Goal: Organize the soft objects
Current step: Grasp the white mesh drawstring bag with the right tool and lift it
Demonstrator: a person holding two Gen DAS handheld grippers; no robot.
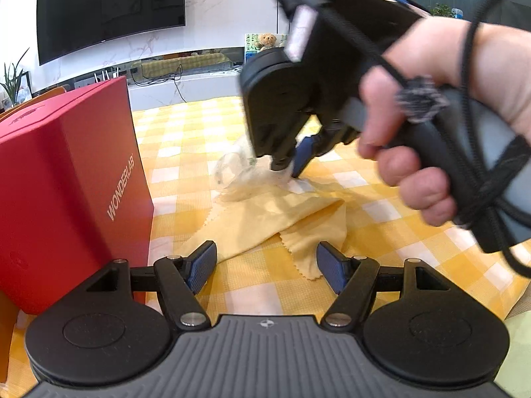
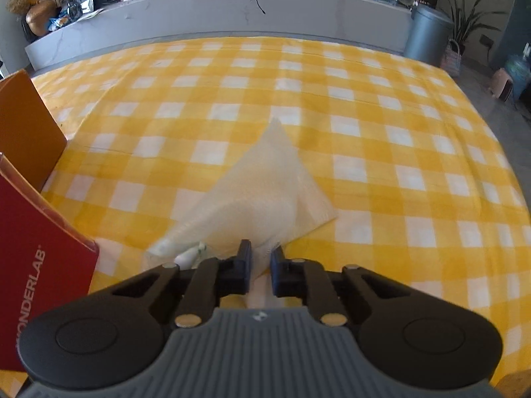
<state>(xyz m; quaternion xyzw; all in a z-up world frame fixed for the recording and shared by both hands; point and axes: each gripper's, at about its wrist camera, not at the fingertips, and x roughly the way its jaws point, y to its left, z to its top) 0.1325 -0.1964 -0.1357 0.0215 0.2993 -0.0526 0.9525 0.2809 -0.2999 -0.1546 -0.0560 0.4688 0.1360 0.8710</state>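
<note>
Yellow cloth (image 1: 265,219) lies crumpled on the checked tabletop (image 2: 365,106), just right of the red box (image 1: 66,182); a thin white sheet (image 2: 265,192) and a bit of clear wrapping (image 1: 232,165) sit against its far side. Your right gripper (image 2: 260,265) has its fingers nearly together, pinching the near edge of that white sheet; in the left wrist view the tips press down where sheet and cloth meet, so I cannot tell whether the cloth is caught too. Lift slowly and straight up; watch that only one layer comes away; if the cloth drags along, set it down and pinch closer to a free corner. Your left gripper (image 1: 265,265) hangs over the cloth's near corner with fingers spread wide, holding nothing; use it to pin the cloth. White lettering on the box reads WONDERLAB.
</note>
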